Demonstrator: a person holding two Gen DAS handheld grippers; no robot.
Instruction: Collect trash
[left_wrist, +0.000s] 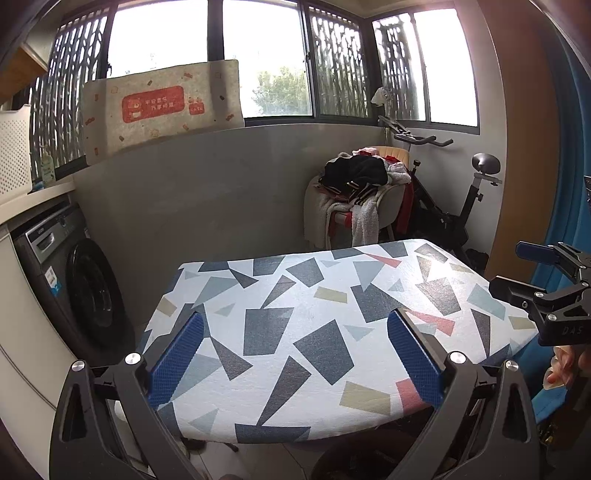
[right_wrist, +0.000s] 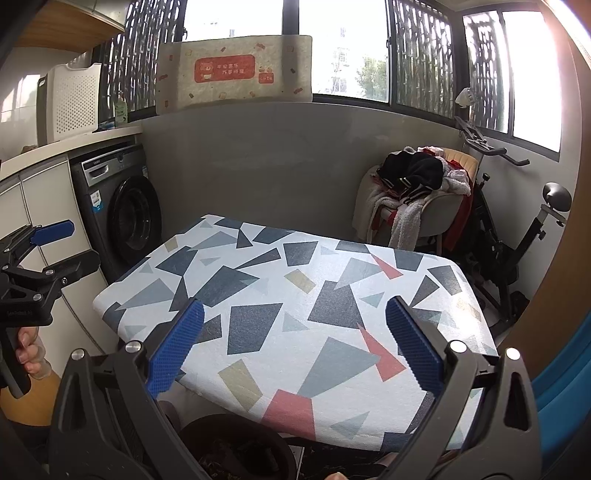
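Observation:
A board with a white cover printed with grey, blue, pink and beige shapes (left_wrist: 295, 314) lies in front of me; it also shows in the right wrist view (right_wrist: 295, 302). No loose trash shows on it. My left gripper (left_wrist: 295, 325) is open and empty above the board's near edge. My right gripper (right_wrist: 295, 314) is open and empty above the board's near right part. The right gripper also shows at the right edge of the left wrist view (left_wrist: 517, 267). The left gripper shows at the left edge of the right wrist view (right_wrist: 70, 243). A dark round bin (right_wrist: 236, 443) sits below the board's near edge.
A grey washing machine (left_wrist: 74, 280) stands at the left under a white counter (right_wrist: 66, 147) with a white perforated basket (right_wrist: 74, 103). A chair piled with clothes (left_wrist: 362, 192) and an exercise bike (left_wrist: 461, 192) stand at the back right. A printed mat (left_wrist: 159, 107) leans on the window sill.

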